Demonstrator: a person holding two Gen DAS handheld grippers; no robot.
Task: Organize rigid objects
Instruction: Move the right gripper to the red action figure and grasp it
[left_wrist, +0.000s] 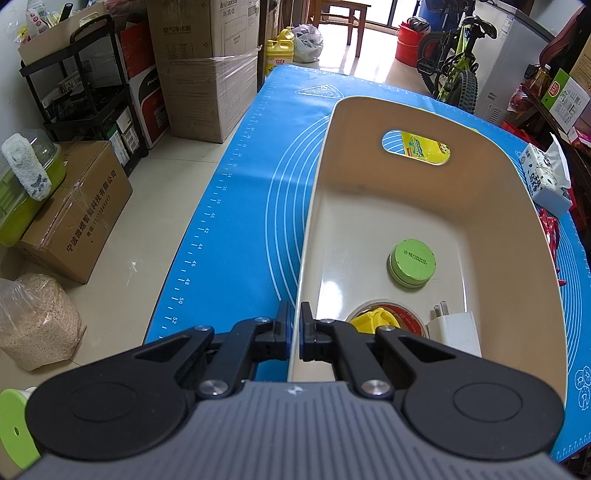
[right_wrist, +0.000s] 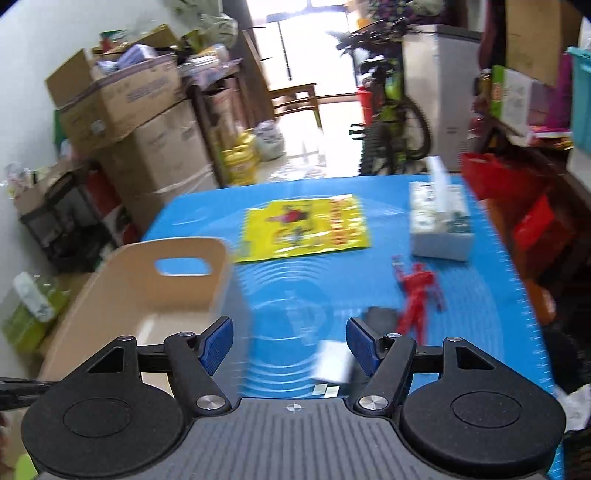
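Two grippers are in my feeds. My left gripper (left_wrist: 295, 332) is clenched on the near left rim of the beige bin (left_wrist: 498, 229), one finger outside the wall and one inside. That bin sits on the blue mat (left_wrist: 236, 206). Inside it, on the left wrist view, I see a green tin (left_wrist: 412, 263) near the floor's middle, a white charger (left_wrist: 456, 330) at about 5 o'clock from the tin, and a tape roll (left_wrist: 404, 320) with something yellow (left_wrist: 373, 320) in it at about 7 o'clock, partly hidden behind my fingers. My right gripper (right_wrist: 291, 345) hangs released over the mat, jaws wide apart and holding nothing; its feed is motion-blurred. From there the bin (right_wrist: 177, 288) lies at 10 o'clock, a yellow packet (right_wrist: 306, 229) flat at 12 o'clock, a tissue box (right_wrist: 441, 230) at 1 o'clock, and a red figure (right_wrist: 419, 295) at 2 o'clock, well apart from the bin. Just beside the right finger lie a dark object (right_wrist: 380, 316) and a white one (right_wrist: 332, 362), both too smeared to name.
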